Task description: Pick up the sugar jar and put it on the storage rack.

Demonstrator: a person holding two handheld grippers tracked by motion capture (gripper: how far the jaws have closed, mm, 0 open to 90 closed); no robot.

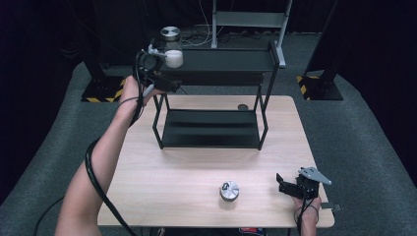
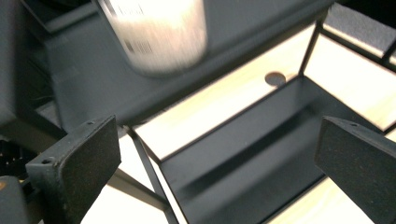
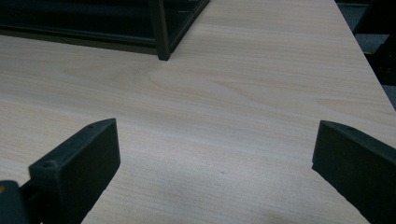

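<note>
**Jar on the top shelf, left fingers released**

The jar (image 1: pixel 172 49) stands at the left end of the rack's (image 1: pixel 216 98) top shelf. The left gripper (image 1: pixel 156 73) hangs just beside it, fingers (image 2: pixel 81 158) spread wide with nothing between them; in the left gripper view the jar (image 2: pixel 156 32), blurred, sits above and beyond the gap, seemingly clear of both pads. The right gripper (image 1: pixel 291 186) rests at the bench's (image 1: pixel 172 172) near right corner, fingers (image 3: pixel 79 163) released over bare wood. A tin (image 1: pixel 229 191) stands near it.
</note>
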